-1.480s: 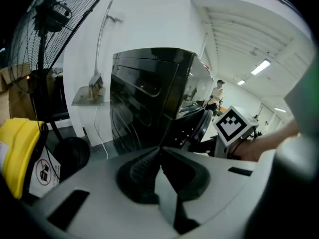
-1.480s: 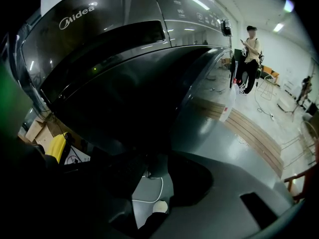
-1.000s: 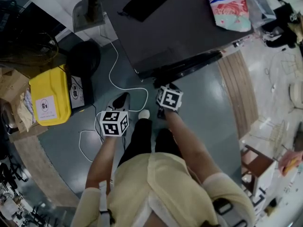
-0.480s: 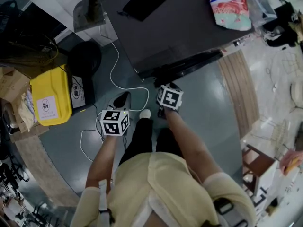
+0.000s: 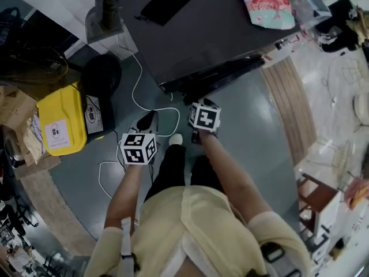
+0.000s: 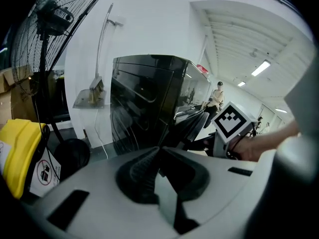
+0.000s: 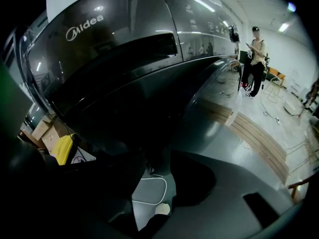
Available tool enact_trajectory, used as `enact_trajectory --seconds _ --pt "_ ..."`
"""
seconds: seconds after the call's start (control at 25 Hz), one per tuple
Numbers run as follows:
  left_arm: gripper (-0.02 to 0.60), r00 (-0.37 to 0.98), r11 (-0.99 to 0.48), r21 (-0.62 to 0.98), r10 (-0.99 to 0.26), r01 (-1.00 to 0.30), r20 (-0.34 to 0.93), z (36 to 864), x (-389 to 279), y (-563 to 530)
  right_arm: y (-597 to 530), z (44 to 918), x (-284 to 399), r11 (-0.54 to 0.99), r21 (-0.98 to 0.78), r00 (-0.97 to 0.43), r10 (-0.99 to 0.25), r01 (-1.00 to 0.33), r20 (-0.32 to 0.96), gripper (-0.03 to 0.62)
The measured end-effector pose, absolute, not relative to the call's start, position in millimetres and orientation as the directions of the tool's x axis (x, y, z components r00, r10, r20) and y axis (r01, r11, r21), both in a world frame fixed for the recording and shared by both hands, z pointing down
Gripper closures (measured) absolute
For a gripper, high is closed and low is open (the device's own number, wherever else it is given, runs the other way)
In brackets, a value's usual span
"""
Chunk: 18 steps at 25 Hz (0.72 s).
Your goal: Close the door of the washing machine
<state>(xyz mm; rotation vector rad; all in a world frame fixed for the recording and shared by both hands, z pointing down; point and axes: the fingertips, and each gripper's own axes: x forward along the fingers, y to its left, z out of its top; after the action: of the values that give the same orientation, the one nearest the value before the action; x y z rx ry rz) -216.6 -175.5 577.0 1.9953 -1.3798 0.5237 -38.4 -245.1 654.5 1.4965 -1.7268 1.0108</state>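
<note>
Found washer [image 5: 202, 27] at top of head view, with front face hidden from above. Noted door [image 5: 225, 73] ajar, seen edge-on as a dark strip. Located left gripper [image 5: 149, 120] beside a white cable [image 5: 158, 108], apart from door; confirmed fingers [image 6: 138, 172] pressed together on nothing. Placed right gripper [image 5: 198, 101] just at door's edge; could not verify contact. Could not read right fingers [image 7: 190, 179], black against black door in own view; lost the tips in shadow, left the gap undetermined.

Dim, glossy glare, fisheye-warped edges
</note>
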Motion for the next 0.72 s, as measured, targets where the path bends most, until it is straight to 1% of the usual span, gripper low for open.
enact_trajectory --seconds 0.52,0.72 --pt "0.577 0.383 -0.221 0.325 -0.693 -0.919 0.611 558.7 -182.1 -162.1 -222.4 607.1 -25.4 0.129 -0.202 -0.24 -0.574 -0.971 0.783 0.456" --pt "0.577 0.39 -0.222 0.337 -0.7 -0.915 0.599 550.2 -171.4 -156.7 -210.1 588.1 -13.9 0.109 -0.258 -0.27 -0.596 -0.96 0.756 0.456"
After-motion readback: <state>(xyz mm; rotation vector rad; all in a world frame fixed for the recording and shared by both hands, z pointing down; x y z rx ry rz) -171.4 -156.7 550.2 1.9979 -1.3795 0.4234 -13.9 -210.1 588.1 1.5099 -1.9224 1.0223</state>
